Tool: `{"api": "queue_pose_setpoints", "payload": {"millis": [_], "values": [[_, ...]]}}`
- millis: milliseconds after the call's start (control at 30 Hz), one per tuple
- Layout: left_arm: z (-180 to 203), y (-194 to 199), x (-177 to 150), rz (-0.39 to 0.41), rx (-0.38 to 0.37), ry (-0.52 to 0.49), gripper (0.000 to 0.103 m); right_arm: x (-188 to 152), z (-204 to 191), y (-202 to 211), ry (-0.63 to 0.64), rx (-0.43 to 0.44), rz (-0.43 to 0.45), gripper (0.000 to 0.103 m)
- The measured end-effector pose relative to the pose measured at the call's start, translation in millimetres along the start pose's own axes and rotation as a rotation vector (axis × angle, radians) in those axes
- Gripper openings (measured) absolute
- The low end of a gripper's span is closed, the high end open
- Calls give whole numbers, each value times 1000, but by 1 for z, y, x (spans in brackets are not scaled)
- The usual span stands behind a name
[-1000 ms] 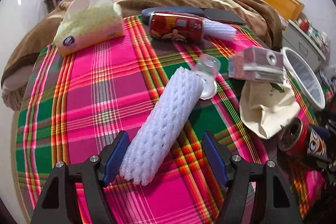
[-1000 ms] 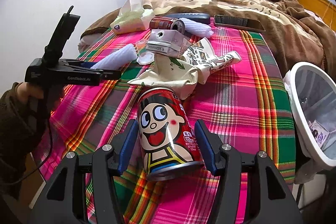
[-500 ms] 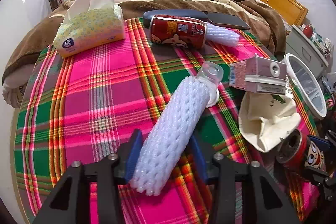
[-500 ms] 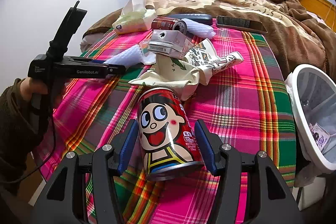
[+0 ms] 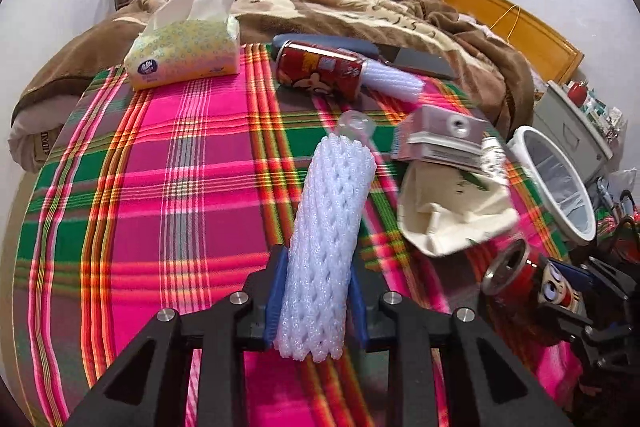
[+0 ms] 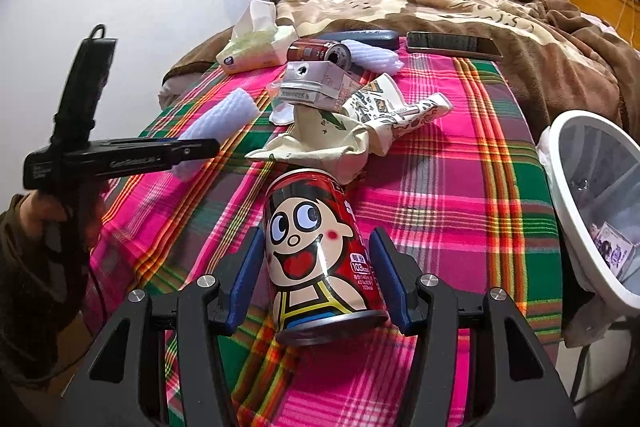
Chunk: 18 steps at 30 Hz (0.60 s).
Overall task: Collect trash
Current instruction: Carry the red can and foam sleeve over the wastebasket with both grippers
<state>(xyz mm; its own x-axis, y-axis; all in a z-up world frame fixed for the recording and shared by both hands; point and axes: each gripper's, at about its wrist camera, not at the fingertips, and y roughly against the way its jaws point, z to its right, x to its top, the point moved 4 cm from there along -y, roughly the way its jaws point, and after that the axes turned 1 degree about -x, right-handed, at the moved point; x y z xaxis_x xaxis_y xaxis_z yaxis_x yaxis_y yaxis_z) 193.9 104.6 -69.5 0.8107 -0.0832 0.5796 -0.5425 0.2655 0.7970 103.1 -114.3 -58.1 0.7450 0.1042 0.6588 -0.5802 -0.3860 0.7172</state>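
Left wrist, plaid cloth [image 5: 168, 187], brown blanket [image 5: 360, 3]

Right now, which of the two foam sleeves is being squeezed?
The near foam sleeve, clamped in the left gripper. The other foam sleeve lies untouched beside the far can.

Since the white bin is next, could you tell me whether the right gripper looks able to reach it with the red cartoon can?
Probably yes. The right gripper straddles the red cartoon-face drink can, and the white round bin stands just off the plaid cloth's right edge, mouth open towards it, with only bare cloth between.
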Motion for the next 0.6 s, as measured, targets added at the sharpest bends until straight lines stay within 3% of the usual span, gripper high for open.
{"api": "queue_pose_setpoints", "payload": {"millis": [600], "values": [[66, 53, 2, 117, -67, 11, 29, 11, 35, 45, -66, -43, 135, 55]]}}
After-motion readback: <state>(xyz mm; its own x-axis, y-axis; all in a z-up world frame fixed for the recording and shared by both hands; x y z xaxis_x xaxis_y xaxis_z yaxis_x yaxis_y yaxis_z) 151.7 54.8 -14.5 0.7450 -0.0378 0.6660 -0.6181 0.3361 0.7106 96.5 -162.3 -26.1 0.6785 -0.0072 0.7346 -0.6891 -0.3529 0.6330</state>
